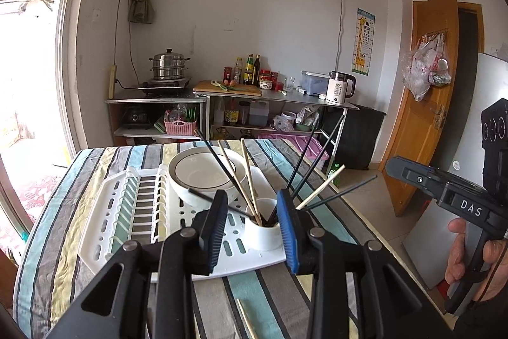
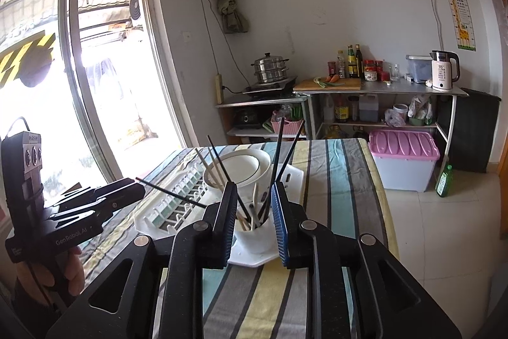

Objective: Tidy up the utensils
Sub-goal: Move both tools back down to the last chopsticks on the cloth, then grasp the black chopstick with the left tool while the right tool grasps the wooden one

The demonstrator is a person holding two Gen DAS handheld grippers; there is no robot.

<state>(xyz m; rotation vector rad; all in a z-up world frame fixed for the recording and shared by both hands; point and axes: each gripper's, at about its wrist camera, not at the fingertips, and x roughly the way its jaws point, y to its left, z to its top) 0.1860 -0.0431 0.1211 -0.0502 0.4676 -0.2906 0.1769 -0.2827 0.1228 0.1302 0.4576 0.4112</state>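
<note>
The striped surface (image 1: 95,212) carries one white dish rack (image 1: 133,212) with one white bowl (image 1: 206,173) sitting in it and one white utensil cup (image 1: 263,231) at the rack's near right corner. The cup holds the chopsticks (image 1: 247,180), fanned outward: about six dark ones and about three pale wooden ones, as far as the left wrist view lets them be counted (some overlap near the cup's mouth, so the count is not certain). One more pale chopstick (image 1: 247,320) lies loose on the surface, nearer than the rack, between the left gripper's arms.

The left gripper (image 1: 254,231) hangs just short of the cup with its jaws spread and nothing between the pads; the cup shows in the gap beyond them. The right gripper (image 2: 254,221) likewise faces the cup (image 2: 254,234) with jaws apart and empty. Each gripper appears in the other's view, held by one hand (image 1: 466,256): the left gripper (image 2: 104,196) sits left of the rack (image 2: 165,205), off the surface's edge.
</note>
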